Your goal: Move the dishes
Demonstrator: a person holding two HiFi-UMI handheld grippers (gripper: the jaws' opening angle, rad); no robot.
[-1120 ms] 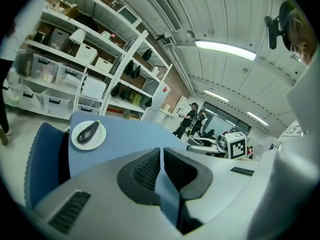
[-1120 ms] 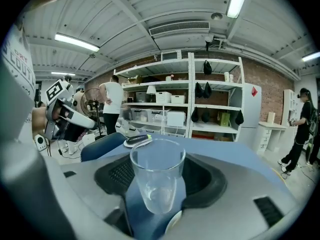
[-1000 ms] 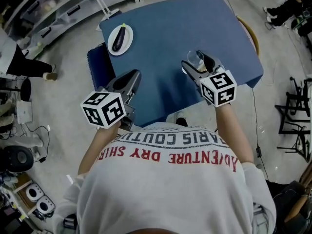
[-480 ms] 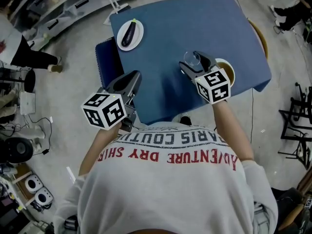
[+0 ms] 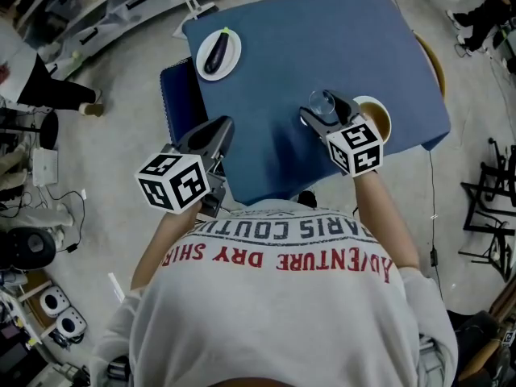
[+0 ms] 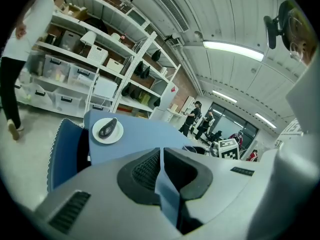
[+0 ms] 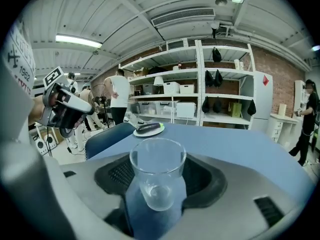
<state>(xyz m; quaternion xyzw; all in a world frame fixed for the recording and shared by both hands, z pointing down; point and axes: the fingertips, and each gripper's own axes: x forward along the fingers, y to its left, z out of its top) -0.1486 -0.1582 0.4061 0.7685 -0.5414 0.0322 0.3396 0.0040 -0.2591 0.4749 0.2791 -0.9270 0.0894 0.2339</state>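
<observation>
Clamping a clear glass (image 7: 158, 174) upright between its jaws, the right gripper (image 5: 326, 108) is over the blue table (image 5: 322, 47), just beside a bowl (image 5: 377, 116). The left gripper (image 5: 219, 127) has its jaws together, empty. An eggplant (image 5: 214, 55) lies on a white plate (image 5: 230, 50) at the far left corner.

White T-shirt (image 5: 282, 313) with red and dark lettering; grey left tool (image 5: 219, 127) and right tool (image 5: 324, 110) carry black-and-white marker cubes (image 5: 172, 182).
</observation>
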